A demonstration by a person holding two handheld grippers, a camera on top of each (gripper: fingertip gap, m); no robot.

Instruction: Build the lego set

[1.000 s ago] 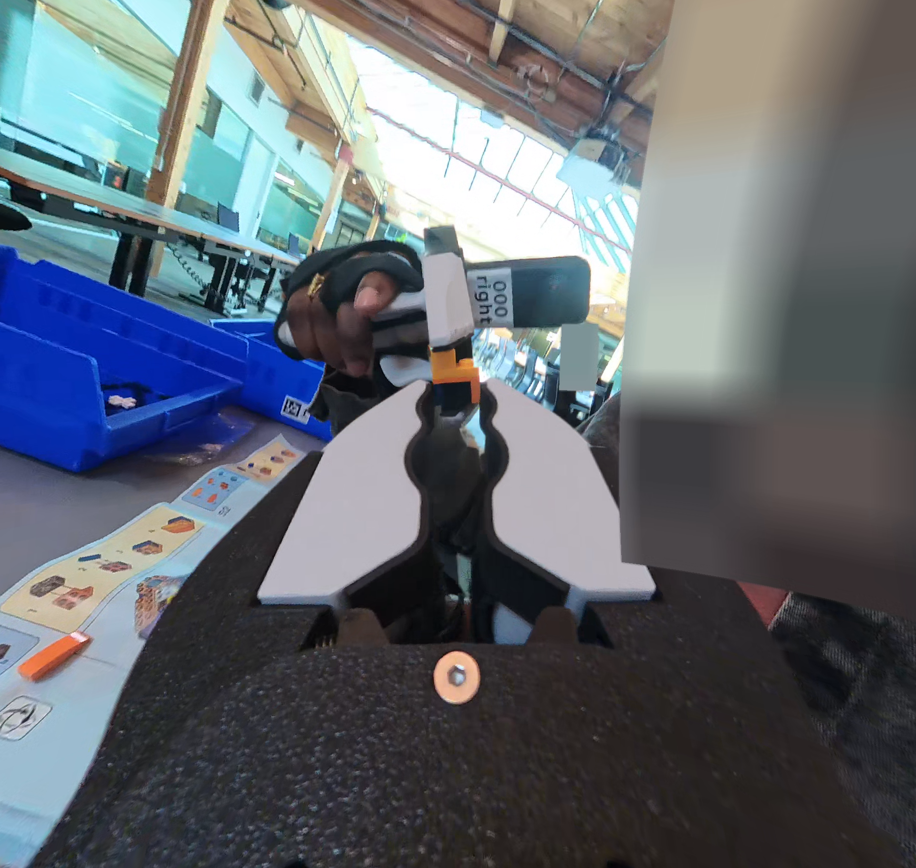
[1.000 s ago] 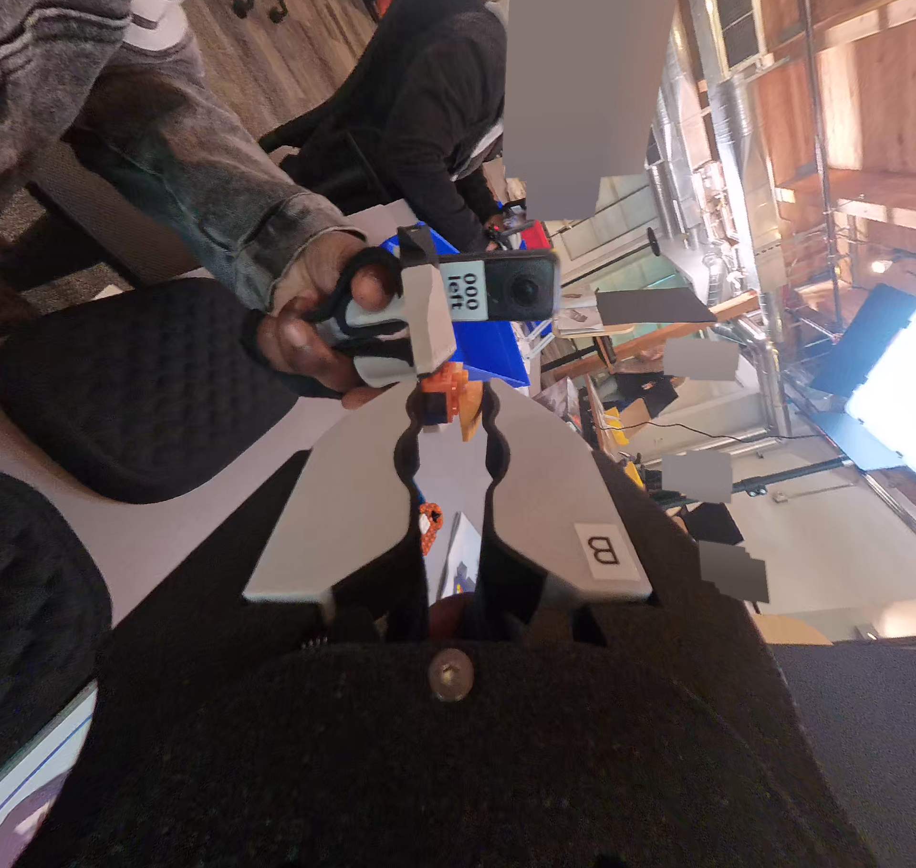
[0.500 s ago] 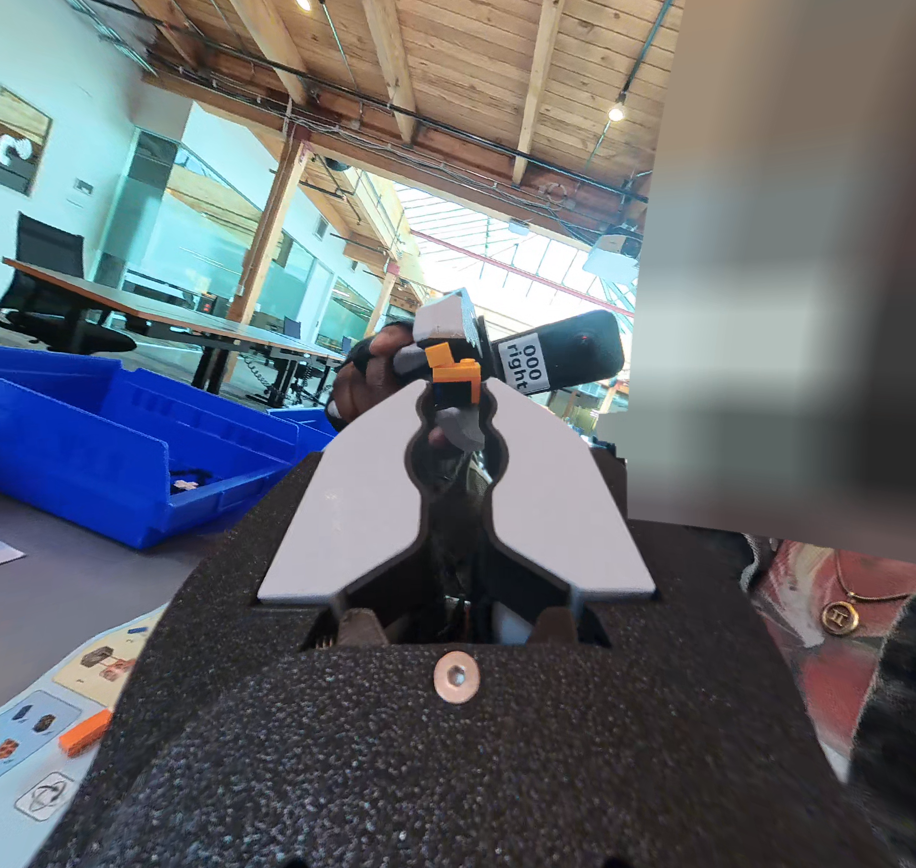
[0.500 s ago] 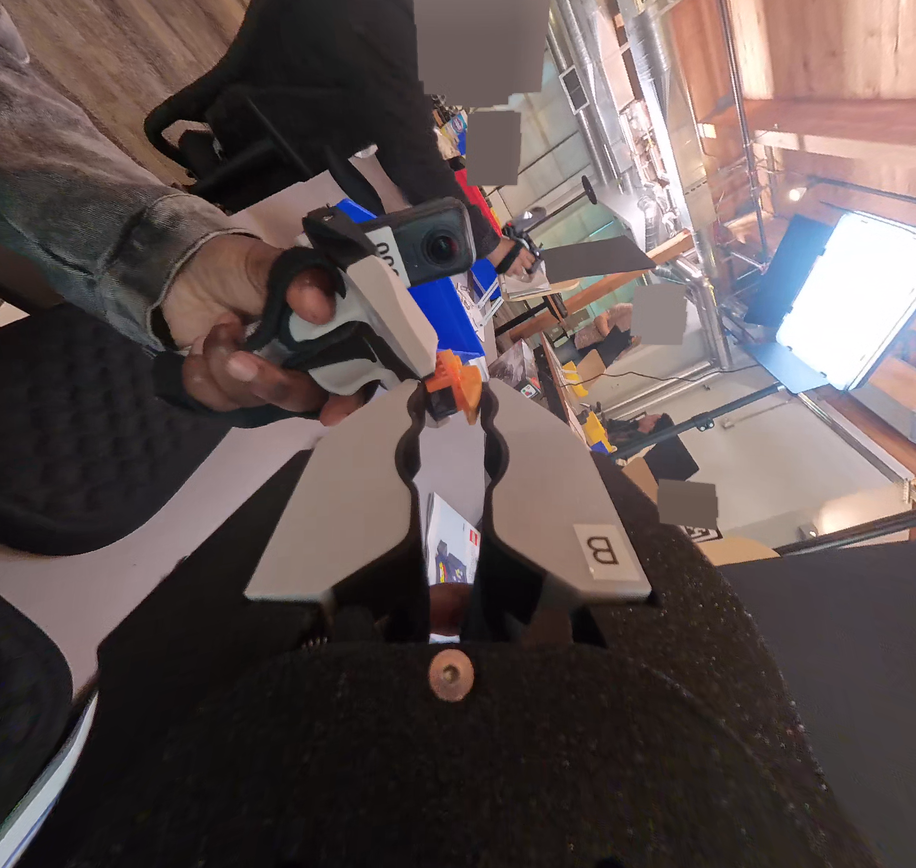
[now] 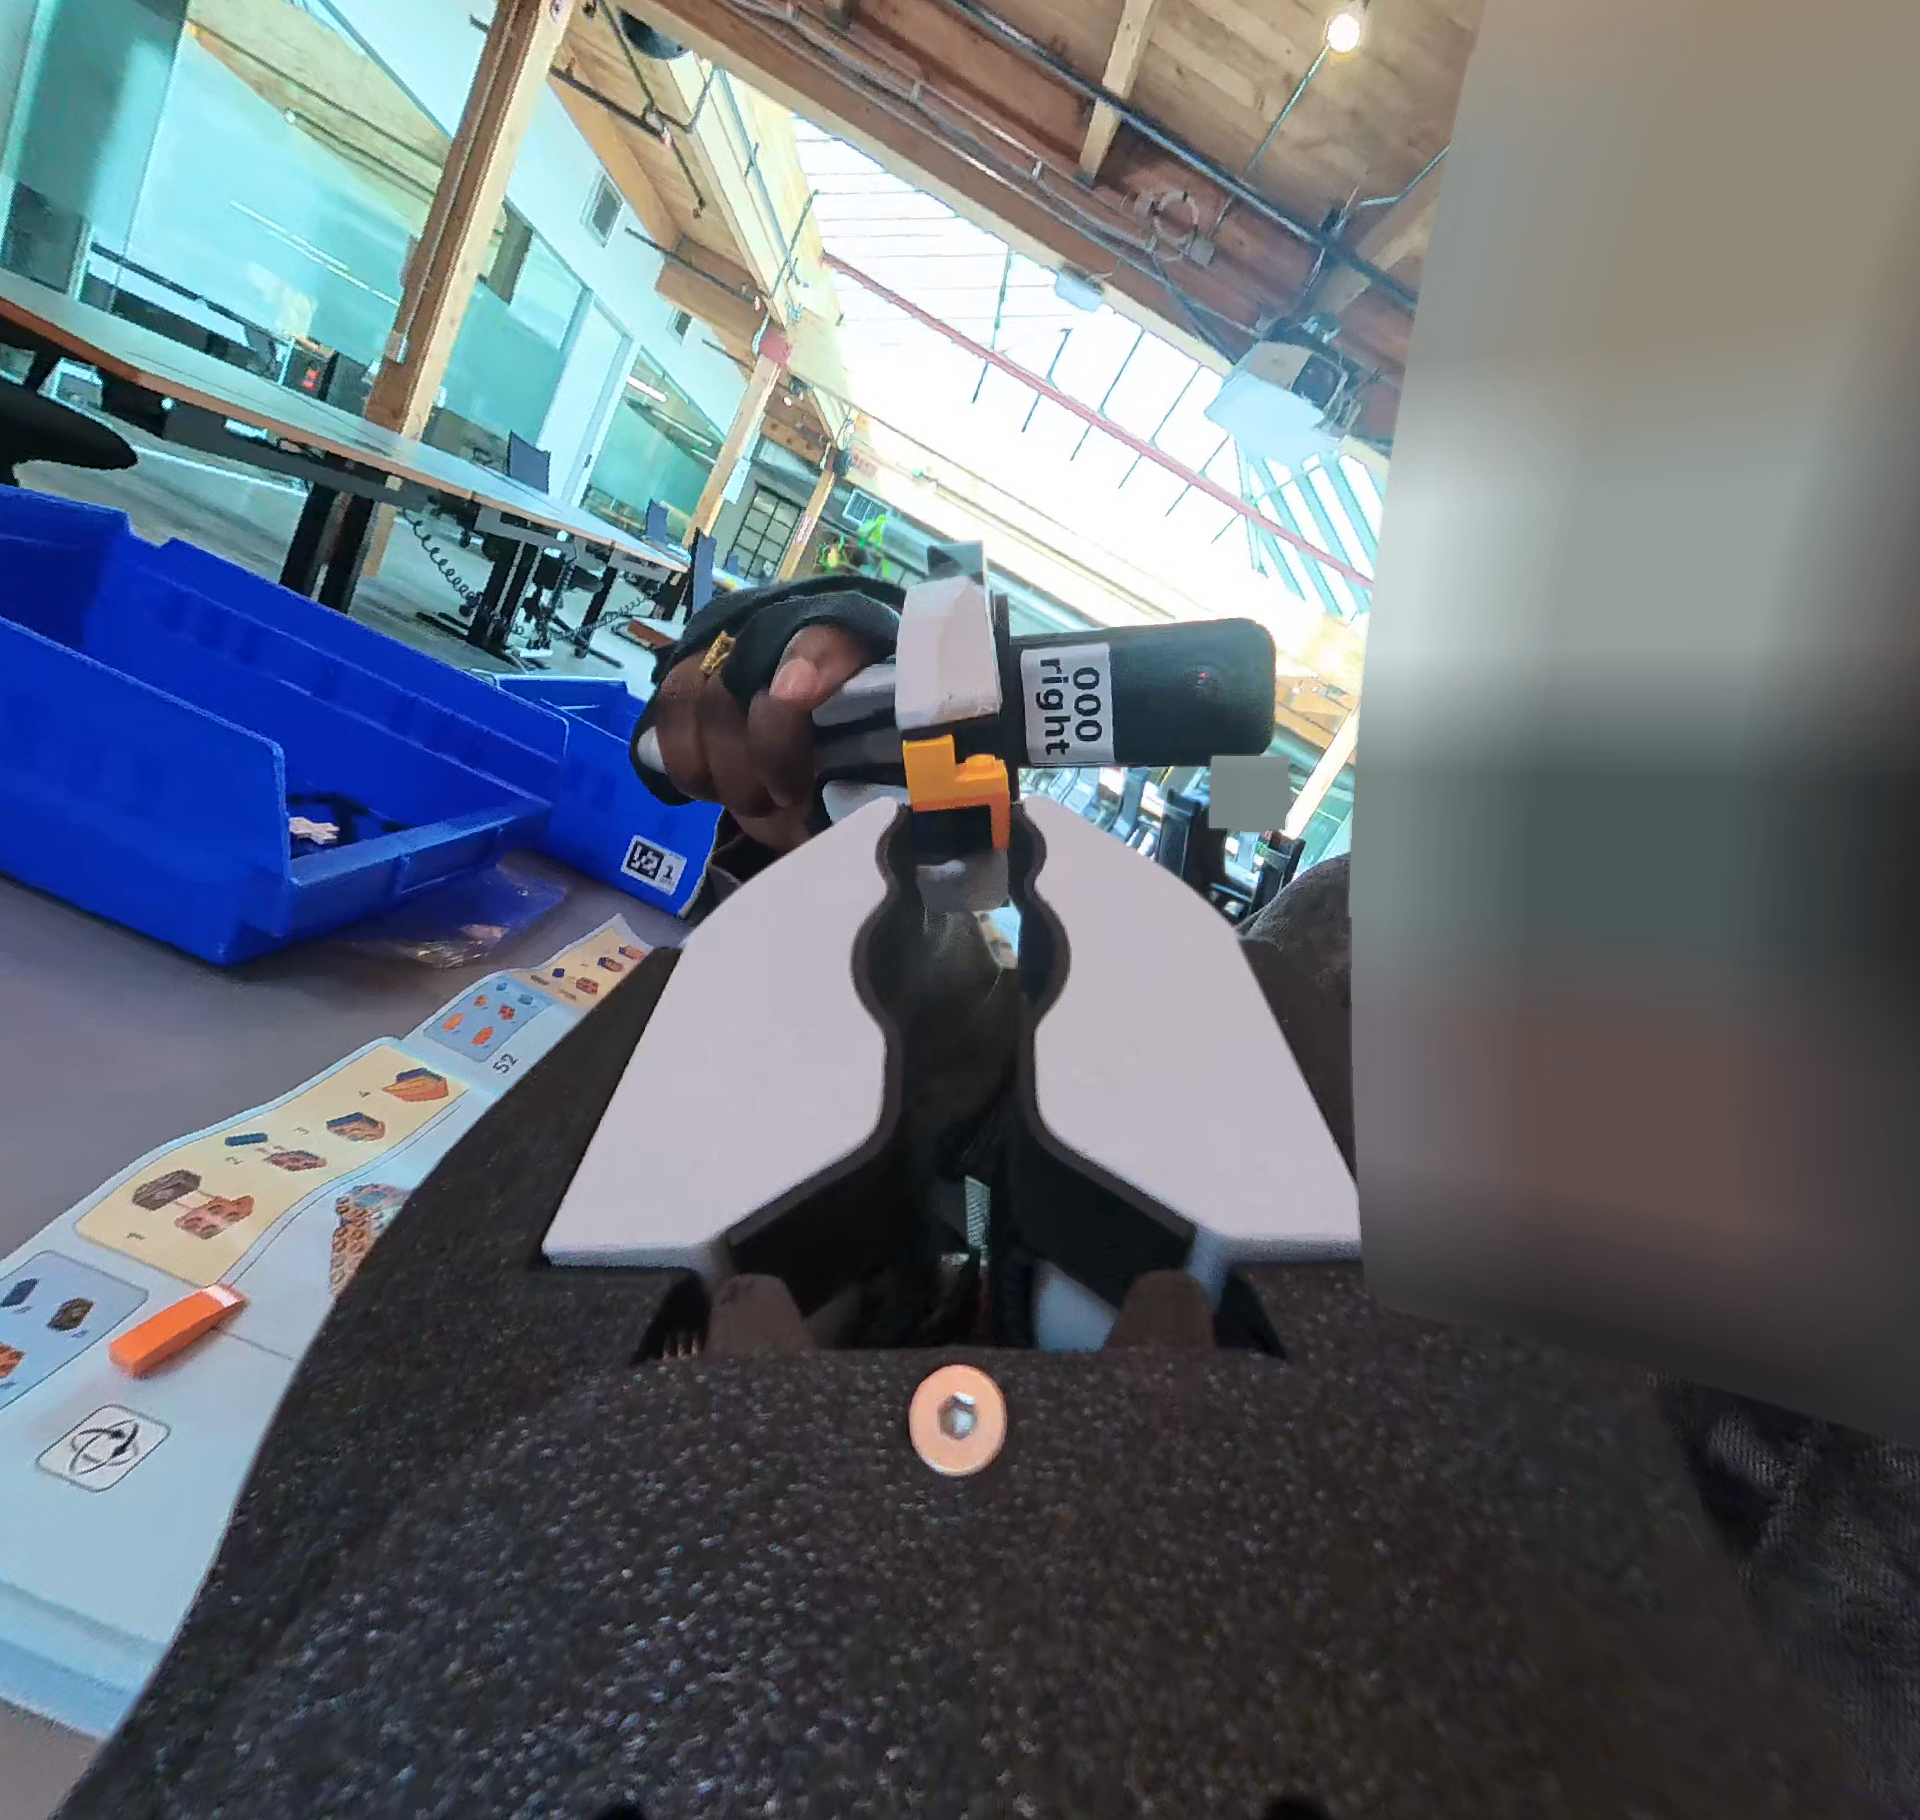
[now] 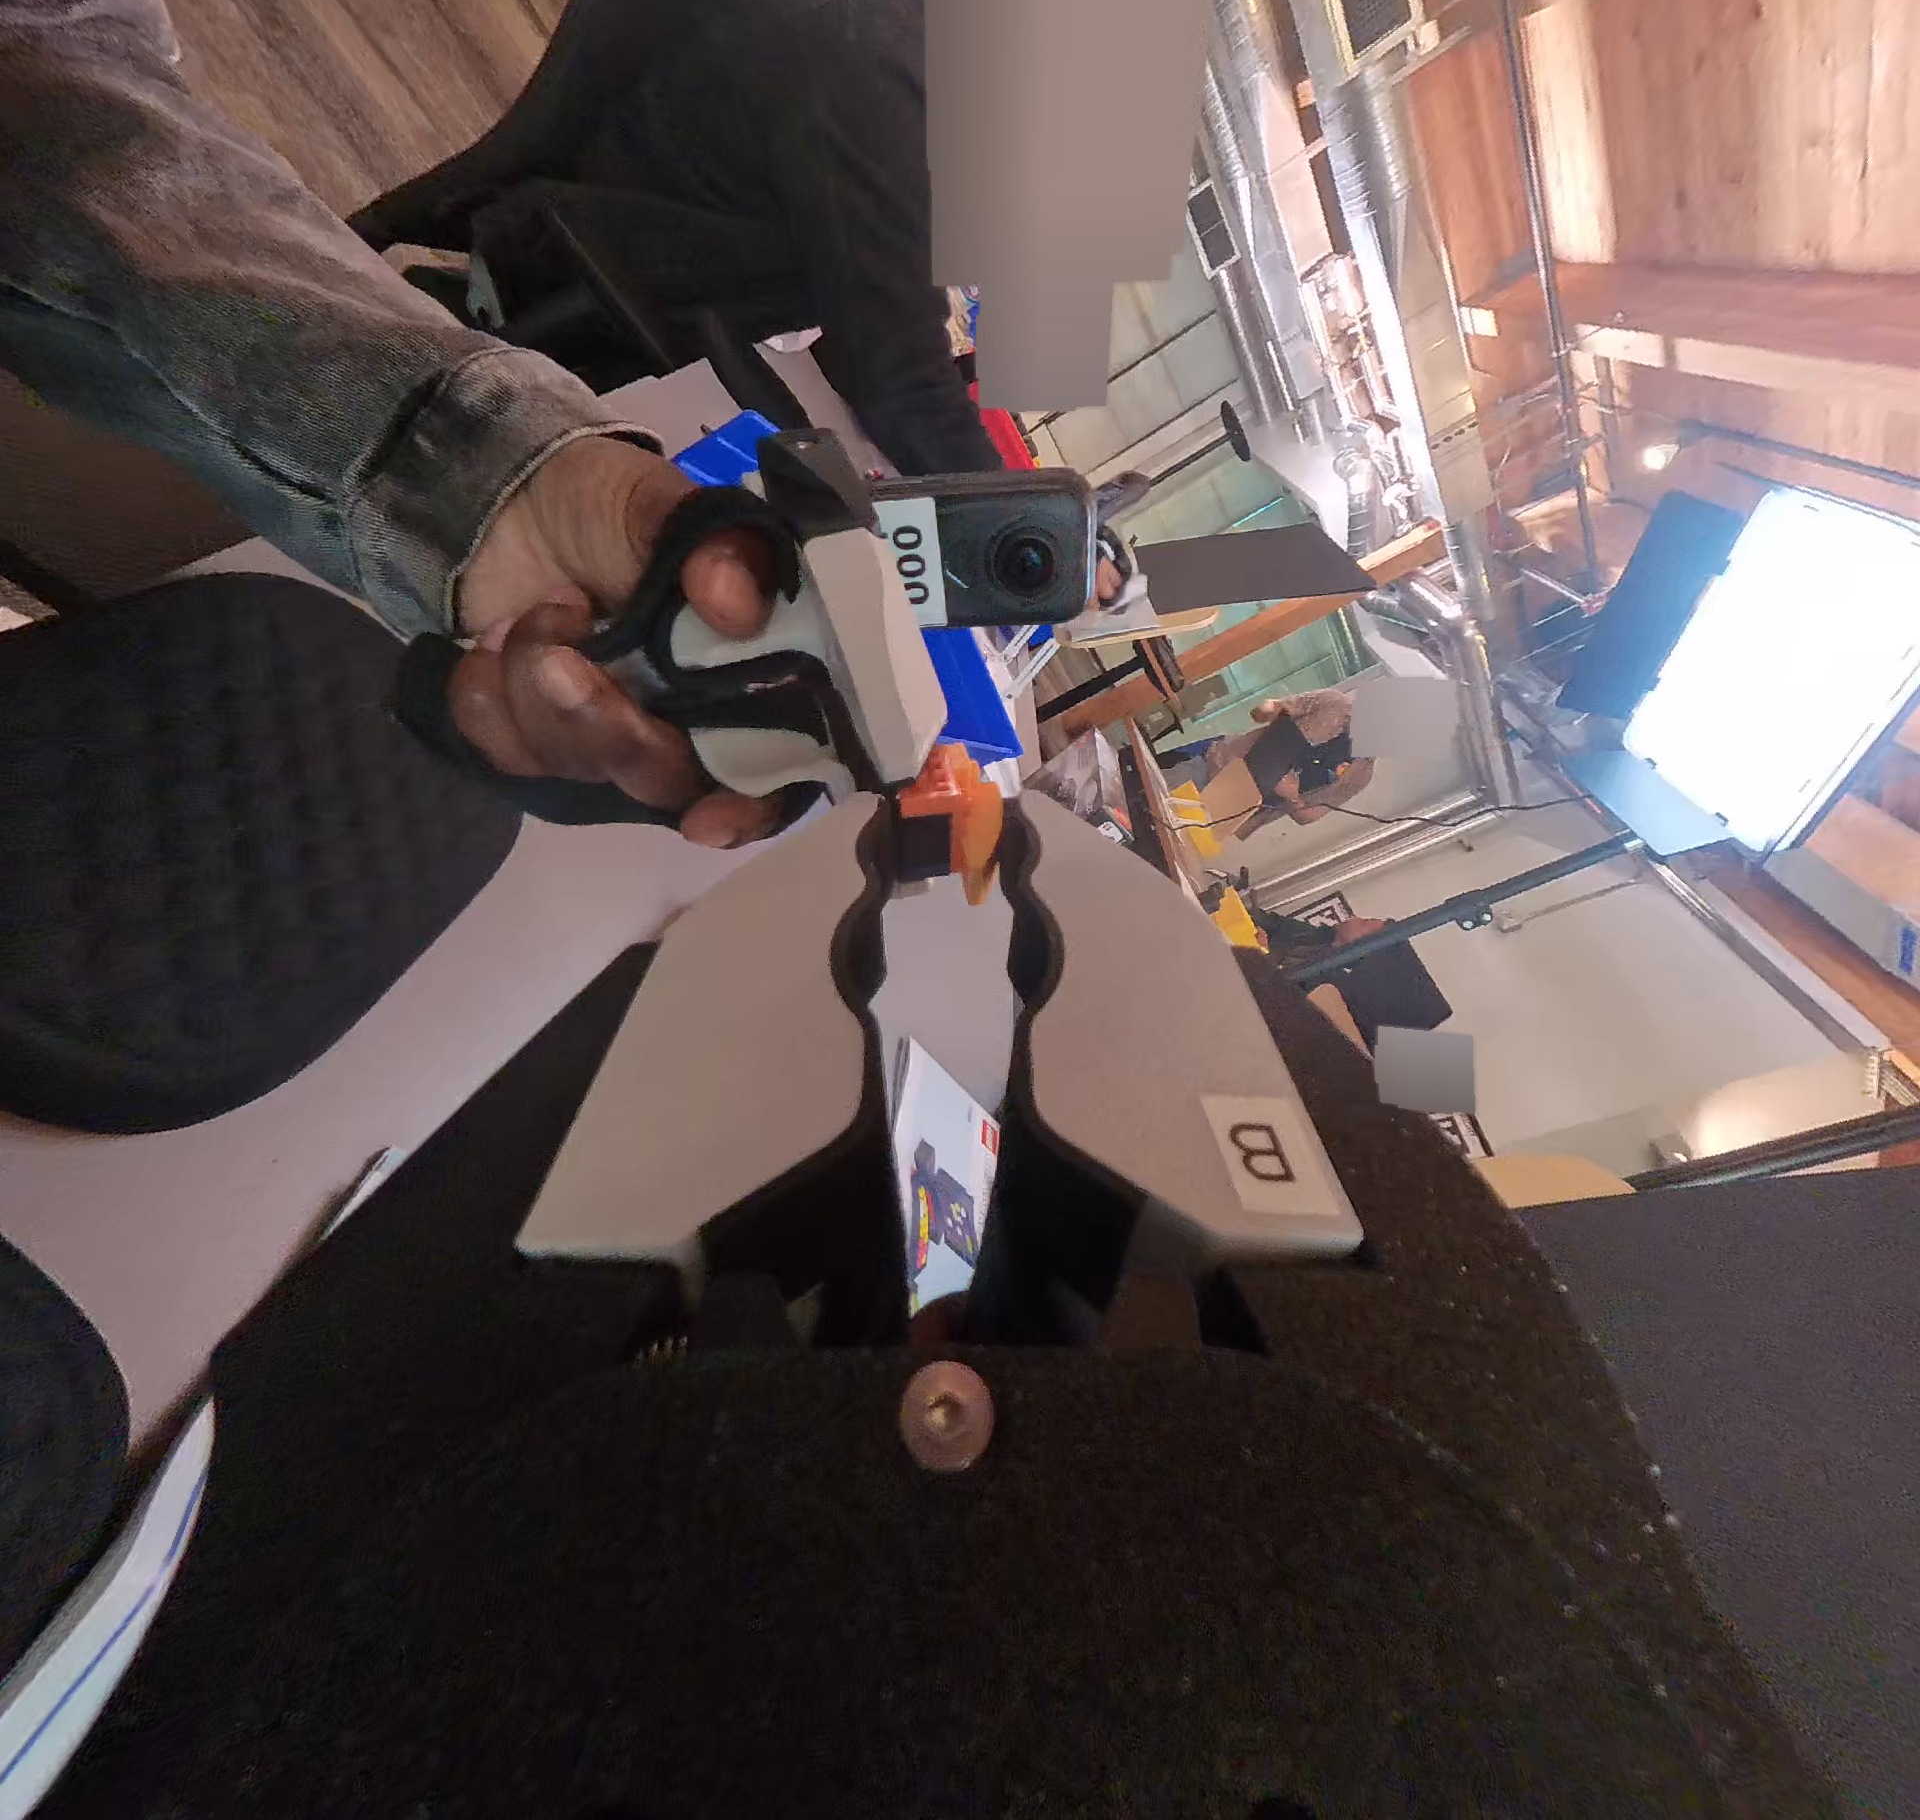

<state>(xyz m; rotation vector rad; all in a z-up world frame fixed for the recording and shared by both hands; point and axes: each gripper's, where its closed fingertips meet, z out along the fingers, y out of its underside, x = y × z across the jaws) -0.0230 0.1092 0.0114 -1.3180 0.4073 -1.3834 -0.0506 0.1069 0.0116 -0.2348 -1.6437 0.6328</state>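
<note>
Both hand-held grippers meet tip to tip in the air above the counter (image 5: 156, 1032), each pinching the same small orange brick assembly (image 5: 956, 791) from opposite sides. The left hand-held gripper (image 5: 951, 825) and right hand-held gripper (image 6: 940, 835) brace it between them, likely so its pieces can be pressed together. A blue bin (image 5: 260, 814) and an instruction sheet (image 5: 208, 1220) lie on the counter below.

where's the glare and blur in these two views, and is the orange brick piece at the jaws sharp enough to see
Left wrist view: skylights blow out white; orange brick piece at the left gripper stays sharp. Right wrist view: bright light panel glares at right; hand slightly motion-blurred, wide-angle bending throughout.
</note>
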